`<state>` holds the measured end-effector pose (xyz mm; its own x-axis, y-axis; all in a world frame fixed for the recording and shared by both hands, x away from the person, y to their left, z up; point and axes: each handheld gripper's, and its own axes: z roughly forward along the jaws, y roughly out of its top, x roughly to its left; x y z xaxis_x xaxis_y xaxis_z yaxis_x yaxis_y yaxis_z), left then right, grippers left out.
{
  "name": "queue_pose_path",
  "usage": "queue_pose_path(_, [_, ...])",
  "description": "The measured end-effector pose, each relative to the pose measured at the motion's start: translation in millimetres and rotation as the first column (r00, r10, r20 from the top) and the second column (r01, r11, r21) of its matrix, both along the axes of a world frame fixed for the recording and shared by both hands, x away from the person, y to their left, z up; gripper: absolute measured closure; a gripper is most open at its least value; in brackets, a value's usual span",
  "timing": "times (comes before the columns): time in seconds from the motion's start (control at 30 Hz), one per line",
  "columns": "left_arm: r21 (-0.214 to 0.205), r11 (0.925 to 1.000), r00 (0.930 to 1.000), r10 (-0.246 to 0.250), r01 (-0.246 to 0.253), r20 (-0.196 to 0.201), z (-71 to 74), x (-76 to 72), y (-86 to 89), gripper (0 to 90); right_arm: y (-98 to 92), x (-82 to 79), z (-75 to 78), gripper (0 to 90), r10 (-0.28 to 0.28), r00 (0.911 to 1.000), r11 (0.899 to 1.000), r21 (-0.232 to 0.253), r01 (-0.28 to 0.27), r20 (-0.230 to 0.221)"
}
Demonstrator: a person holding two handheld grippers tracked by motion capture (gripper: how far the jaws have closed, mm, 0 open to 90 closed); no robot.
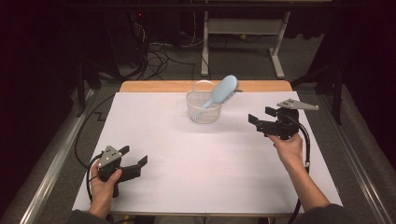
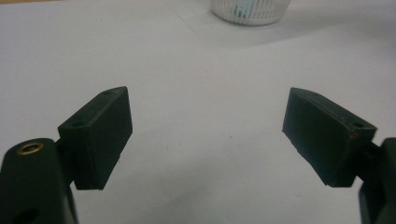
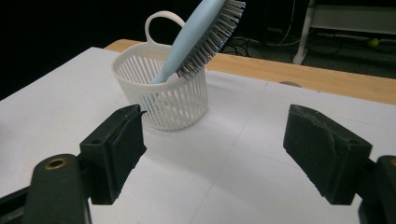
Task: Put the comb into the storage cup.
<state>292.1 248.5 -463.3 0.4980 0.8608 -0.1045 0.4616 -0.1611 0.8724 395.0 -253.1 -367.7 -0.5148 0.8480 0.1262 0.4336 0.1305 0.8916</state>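
Left gripper (image 1: 133,158): lower left, jaws spread, empty.
Right gripper (image 1: 259,117): right of centre, spread, empty.
Hairbrush (image 1: 220,93): propped in basket (image 1: 203,114), upper centre.

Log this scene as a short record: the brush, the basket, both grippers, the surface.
hairbrush: light blue hairbrush, handle down in the basket, head leaning out over the rim
basket: white slatted basket, upright, loop handle at the back
left gripper: left gripper open, nothing between its jaws, near the table's front left
right gripper: right gripper open, empty, right of the basket and apart from it
surface: white table
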Motion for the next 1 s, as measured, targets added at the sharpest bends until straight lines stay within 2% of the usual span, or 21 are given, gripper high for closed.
queue_pose_path(0.17, [0.001,1.0,1.0,0.0,0.0,0.001,0.1,-0.4,0.4,17.0,-0.3,-6.1,-2.6,19.6,0.011,0.9999,1.0,0.001,-0.011,0.01])
queue_pose_path(0.27, [0.0,1.0,1.0,0.002,-0.002,0.002,0.2,-0.7,0.7,17.0,-0.9,-9.0,-3.1,18.9,0.019,0.9998,1.0,-0.005,-0.019,0.0])
queue_pose_path(0.4, [-0.003,1.0,1.0,0.003,-0.003,0.003,0.1,-0.8,1.0,17.0,-3.8,-14.7,-4.3,18.6,0.02,0.9996,1.0,0.007,-0.02,0.018])
queue_pose_path(0.83, [0.001,1.0,1.0,-0.001,0.001,0.006,0.5,-1.8,1.4,17.0,-16.1,-33.2,-10.3,17.5,0.008,0.9991,1.0,0.024,-0.01,0.042])
queue_pose_path(1.0, [0.003,1.0,1.0,0.001,-0.001,0.006,0.7,-2.7,0.9,17.0,-21.6,-42.1,-17.7,17.2,-0.004,0.9989,0.999,0.036,0.002,0.048])
